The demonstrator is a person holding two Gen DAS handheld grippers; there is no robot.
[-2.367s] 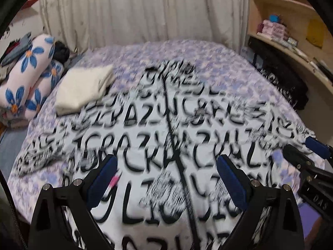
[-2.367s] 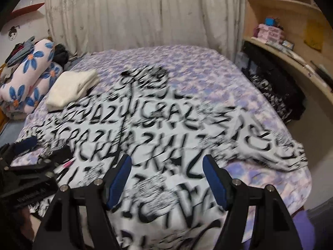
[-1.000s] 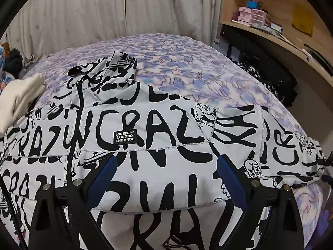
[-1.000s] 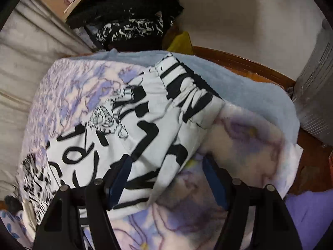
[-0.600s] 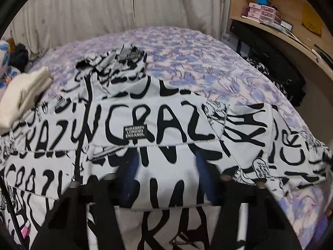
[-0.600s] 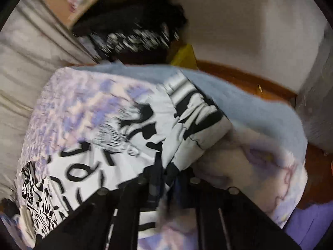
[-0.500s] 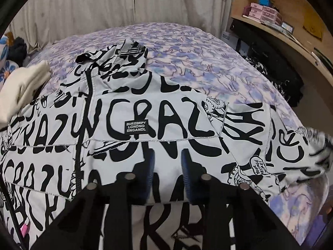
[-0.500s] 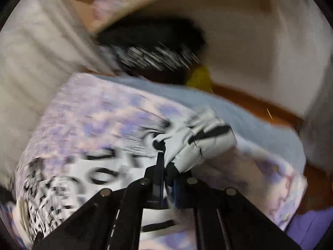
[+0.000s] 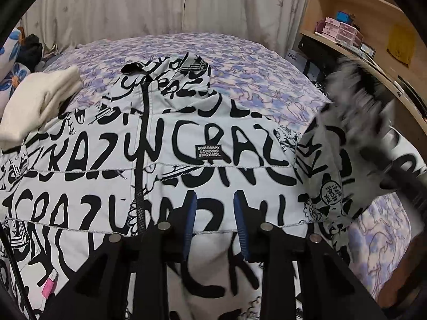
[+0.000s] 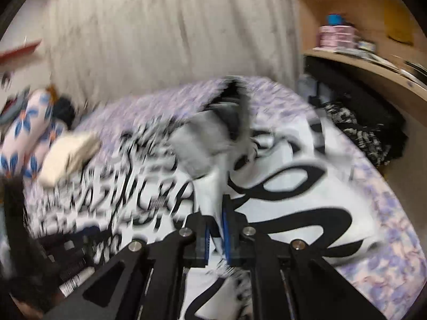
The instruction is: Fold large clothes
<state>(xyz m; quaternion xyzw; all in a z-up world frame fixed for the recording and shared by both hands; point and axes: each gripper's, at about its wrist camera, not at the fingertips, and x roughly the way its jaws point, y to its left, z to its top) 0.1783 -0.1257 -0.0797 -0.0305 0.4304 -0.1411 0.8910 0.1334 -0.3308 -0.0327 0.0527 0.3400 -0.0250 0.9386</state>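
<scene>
My left gripper (image 9: 214,222), its jaws having just opened slightly, pinches a fold of the jacket (image 9: 165,160) spread across the bed (image 9: 240,61). My right gripper (image 10: 216,229), jaws having just eased a little, clamps the jacket's sleeve (image 10: 280,186) above the bed's right edge.

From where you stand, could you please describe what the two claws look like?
Both look alike. The left claw and the right claw each have matte black angular arms, studded with round silver pins and tipped with flat blue pads. No cables or sleeves are visible.
</scene>
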